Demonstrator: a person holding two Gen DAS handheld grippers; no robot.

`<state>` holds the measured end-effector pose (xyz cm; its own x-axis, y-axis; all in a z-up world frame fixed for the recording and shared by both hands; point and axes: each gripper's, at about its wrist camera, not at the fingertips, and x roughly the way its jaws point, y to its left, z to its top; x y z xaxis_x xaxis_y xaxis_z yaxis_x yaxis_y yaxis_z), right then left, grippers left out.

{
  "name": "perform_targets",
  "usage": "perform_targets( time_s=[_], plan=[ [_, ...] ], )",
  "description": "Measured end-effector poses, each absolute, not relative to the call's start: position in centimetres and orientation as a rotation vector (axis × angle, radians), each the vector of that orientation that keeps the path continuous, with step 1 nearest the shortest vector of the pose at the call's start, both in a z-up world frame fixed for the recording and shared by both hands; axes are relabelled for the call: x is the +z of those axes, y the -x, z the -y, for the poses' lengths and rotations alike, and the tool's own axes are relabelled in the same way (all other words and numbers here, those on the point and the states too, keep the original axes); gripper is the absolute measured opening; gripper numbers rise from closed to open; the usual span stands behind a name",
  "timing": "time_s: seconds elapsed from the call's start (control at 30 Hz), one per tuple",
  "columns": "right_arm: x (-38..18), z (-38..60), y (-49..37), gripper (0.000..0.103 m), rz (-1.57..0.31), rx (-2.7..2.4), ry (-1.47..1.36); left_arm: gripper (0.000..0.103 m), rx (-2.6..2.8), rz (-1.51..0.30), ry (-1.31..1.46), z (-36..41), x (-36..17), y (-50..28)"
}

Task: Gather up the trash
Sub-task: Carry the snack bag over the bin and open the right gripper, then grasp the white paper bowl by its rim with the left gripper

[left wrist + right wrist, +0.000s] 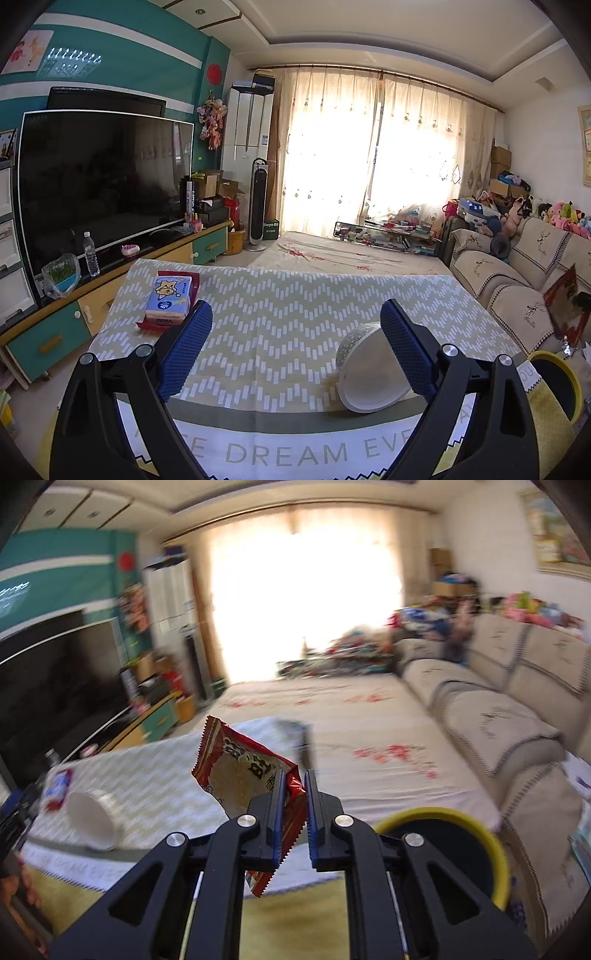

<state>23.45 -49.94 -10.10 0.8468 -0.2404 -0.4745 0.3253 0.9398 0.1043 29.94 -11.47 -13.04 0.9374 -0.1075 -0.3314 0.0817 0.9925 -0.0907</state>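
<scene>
A white paper cup (369, 369) lies on its side on the chevron-patterned table (280, 314). My left gripper (295, 332) is open above the table, its right finger beside the cup. My right gripper (294, 794) is shut on a red snack wrapper (240, 771) and holds it in the air, left of a yellow-rimmed bin (450, 845). The wrapper (565, 306) and the bin (557, 380) also show at the right edge of the left wrist view. The cup (92, 819) shows at the left of the right wrist view.
A blue tissue pack (170, 301) lies on a red packet at the table's far left. A TV (103, 184) on a cabinet stands to the left. A beige sofa (517, 280) runs along the right. A mattress (343, 254) lies beyond the table.
</scene>
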Motion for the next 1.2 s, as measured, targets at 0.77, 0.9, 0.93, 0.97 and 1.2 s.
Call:
perform_targets(
  time_s=[0.77,0.9,0.93,0.97,1.2],
  plan=[
    [-15.6,60.0,-19.7,0.047,-0.549,-0.619,-0.284,0.091,-0.117,-0.382,0.037,12.4,-13.5,-30.4],
    [-13.8,56.6,-20.1,0.052,-0.462,-0.508,-0.28,0.091,-0.132,-0.406,0.008,13.1,-13.8,-30.8],
    [-13.4,55.7,-20.4,0.054,-0.446,-0.48,-0.275,0.091,-0.137,-0.415,0.0,13.4,-13.9,-30.9],
    [-13.2,54.6,-20.6,0.055,-0.431,-0.451,-0.267,0.091,-0.142,-0.424,-0.009,13.7,-14.0,-31.1],
    [-12.6,50.1,-21.3,0.06,-0.343,-0.379,-0.216,0.091,-0.214,-0.513,-0.06,15.5,-15.2,-32.7]
  ],
)
